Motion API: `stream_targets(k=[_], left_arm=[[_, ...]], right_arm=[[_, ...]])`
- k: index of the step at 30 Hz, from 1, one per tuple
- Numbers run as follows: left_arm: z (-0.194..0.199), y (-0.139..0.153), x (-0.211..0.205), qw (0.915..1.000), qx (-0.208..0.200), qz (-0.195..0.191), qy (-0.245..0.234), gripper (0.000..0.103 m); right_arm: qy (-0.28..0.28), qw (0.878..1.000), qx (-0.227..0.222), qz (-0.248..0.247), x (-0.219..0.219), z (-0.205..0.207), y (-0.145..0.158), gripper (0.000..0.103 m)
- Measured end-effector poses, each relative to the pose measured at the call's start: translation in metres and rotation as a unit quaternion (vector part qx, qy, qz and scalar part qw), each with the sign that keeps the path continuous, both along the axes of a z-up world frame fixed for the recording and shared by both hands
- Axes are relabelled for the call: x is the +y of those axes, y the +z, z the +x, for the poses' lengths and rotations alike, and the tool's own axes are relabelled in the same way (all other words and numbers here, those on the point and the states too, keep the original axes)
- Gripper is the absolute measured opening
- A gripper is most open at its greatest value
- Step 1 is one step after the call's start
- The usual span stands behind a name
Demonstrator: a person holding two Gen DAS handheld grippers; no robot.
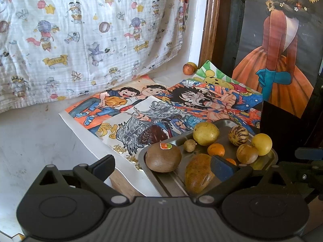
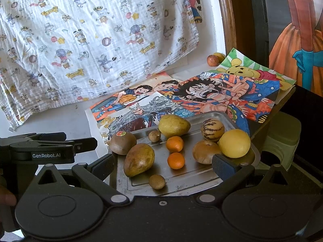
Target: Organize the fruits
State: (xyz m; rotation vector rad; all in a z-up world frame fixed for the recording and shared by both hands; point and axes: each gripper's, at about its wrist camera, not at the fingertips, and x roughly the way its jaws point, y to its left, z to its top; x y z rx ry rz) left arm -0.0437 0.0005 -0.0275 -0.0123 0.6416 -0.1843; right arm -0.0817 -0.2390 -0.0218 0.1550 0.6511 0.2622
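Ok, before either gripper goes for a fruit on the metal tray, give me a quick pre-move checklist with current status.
1. Left gripper open, empty: ok.
2. Right gripper open, empty: ok.
3. Fruits sit inside the tray: ok.
4. Two fruits by the wall lie off the tray: not ok.
5. Mango clear of neighbours for grasping: ok.
6. Tray's near edge stable: cannot tell, hidden by the right gripper.

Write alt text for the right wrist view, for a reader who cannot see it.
A metal tray holds about ten fruits, among them two small oranges, a striped melon and a round yellow fruit. The open right gripper frames it from below, with the left gripper at the left edge. Coloured cartoon drawings lie behind, under a printed white cloth.
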Motion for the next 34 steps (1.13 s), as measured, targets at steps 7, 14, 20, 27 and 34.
stream_targets(k=[7,14,20,27,34], left_arm=[[0.000,-0.002,0.000,0.9999,0.005,-0.013,-0.007,0.103],[0.000,-0.002,0.001,0.9999,0.005,-0.014,-0.008,0.103],[0.000,-0.002,0.001,0.9999,0.005,-0.013,-0.007,0.103],[-0.002,0.000,0.003,0.9998,0.006,-0.020,-0.008,0.103],[-0.016,0.013,0.008,0.9973,-0.058,-0.044,0.012,0.103]], right_arm=[[0.001,1.000,0.000,0.001,0.000,0.000,0.000,0.102],[0.001,1.000,-0.001,0.000,0.001,0.000,0.000,0.102],[0.001,1.000,0.000,0.001,0.000,0.000,0.000,0.102],[-0.001,1.000,0.001,0.002,0.000,0.000,-0.001,0.102],[-0.011,1.000,0.000,0.012,-0.005,-0.001,-0.007,0.102]])
